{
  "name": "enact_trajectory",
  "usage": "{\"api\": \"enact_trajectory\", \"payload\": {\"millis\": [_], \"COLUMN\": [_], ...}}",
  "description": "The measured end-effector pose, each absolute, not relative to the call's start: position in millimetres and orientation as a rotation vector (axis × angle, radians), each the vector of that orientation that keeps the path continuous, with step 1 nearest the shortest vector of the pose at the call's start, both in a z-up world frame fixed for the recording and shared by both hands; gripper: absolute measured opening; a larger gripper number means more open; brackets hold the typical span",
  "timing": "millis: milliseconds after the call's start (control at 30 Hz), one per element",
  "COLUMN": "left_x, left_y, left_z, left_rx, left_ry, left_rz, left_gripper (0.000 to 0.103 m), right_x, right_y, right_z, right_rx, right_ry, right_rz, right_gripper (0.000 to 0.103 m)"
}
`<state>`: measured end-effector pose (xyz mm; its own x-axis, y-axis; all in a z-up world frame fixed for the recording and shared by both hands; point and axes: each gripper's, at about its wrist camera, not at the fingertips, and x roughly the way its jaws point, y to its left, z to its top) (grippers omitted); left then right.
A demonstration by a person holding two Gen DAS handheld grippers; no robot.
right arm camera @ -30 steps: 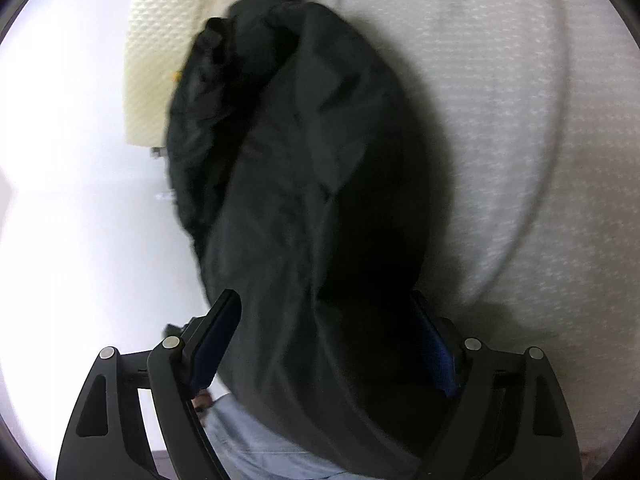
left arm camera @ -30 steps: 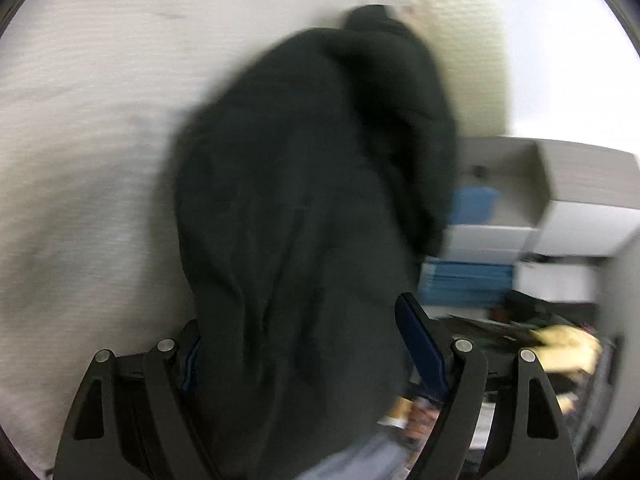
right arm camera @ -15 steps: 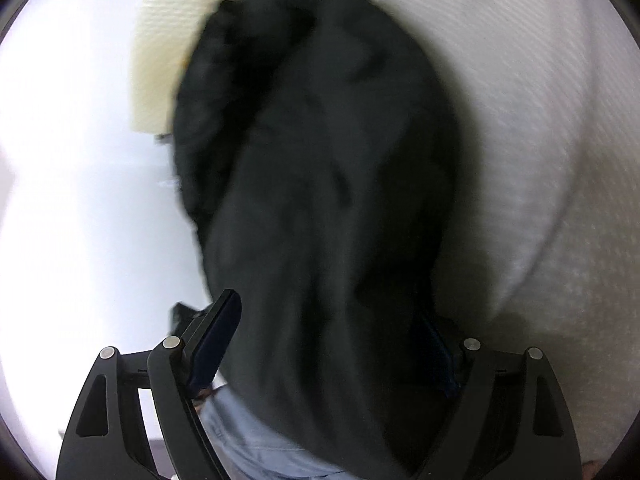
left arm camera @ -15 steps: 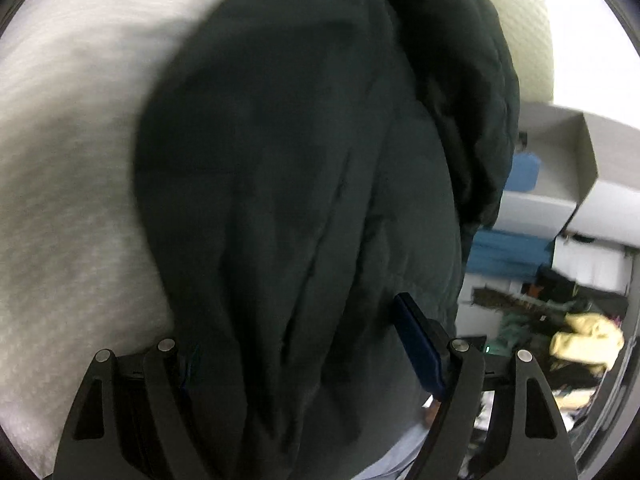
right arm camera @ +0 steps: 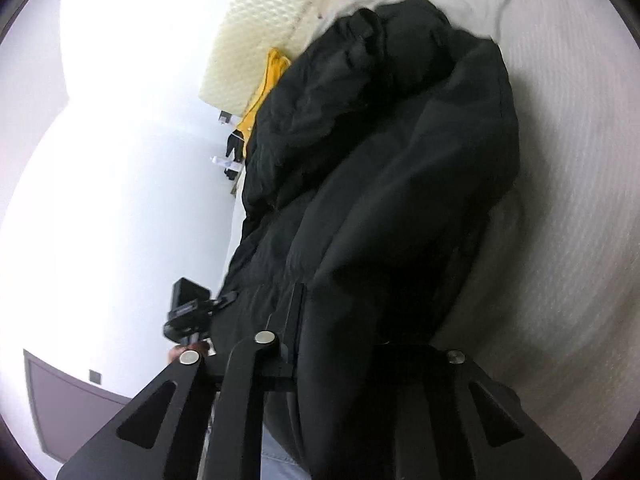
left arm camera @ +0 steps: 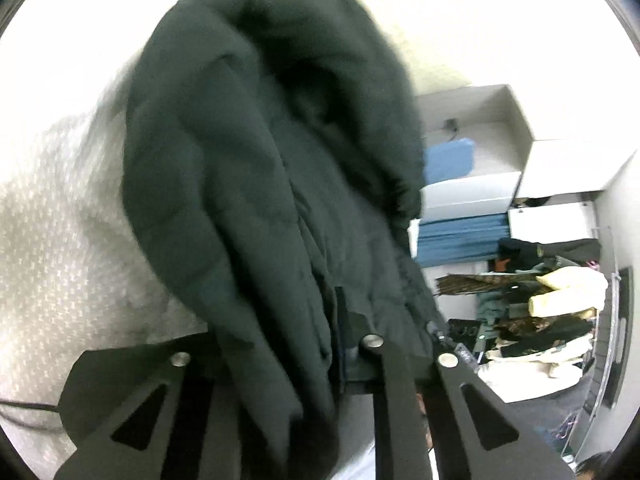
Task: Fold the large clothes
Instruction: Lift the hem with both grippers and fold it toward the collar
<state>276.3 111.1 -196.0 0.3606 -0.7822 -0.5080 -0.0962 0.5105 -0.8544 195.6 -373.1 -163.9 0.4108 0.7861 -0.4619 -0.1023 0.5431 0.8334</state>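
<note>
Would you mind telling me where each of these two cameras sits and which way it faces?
Left wrist: on the left gripper, looking along its fingers at the dark jacket over a white textured surface, shelves right; only its own fingers show.
Right wrist: on the right gripper, facing the jacket, a white wall left; its own fingers show.
Shared: the jacket, clamped by both.
</note>
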Motion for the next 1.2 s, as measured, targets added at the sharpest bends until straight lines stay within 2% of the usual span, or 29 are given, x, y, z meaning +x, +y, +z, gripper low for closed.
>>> {"api": "enact_trajectory", "payload": {"millis": [133, 333, 567, 833, 1200], "left_x": [257, 224, 185, 122, 27], "left_y": [115, 146, 173, 177, 176], "left_z": [-177, -143, -83, -23, 10], "left_rx": [-0.962, -0.957, -0.945, -0.832, -0.788], "left_ry": [1.049, 0.956, 0.868, 0.860, 0.897], "left_rz": [-0.548, -0.551, -0.574, -0.583, -0.576], "left_gripper": [0.007, 0.005, 0.004, 0.004, 0.004], "right_x": [183, 163, 116, 47, -32], "right_y": [-374, -399, -421, -408, -406], "right_z": [-143, -114, -73, -16, -2], "right_rx": [0.757, 0.839, 0.827, 0.652, 0.669], "right_ry": [0.913, 0.760, 0.590, 0.488, 0.467], "right_rz": [0.645, 0.694, 0.769, 0.802, 0.796], "right_gripper": [0.008, 0.007, 0.007, 0.007, 0.007]}}
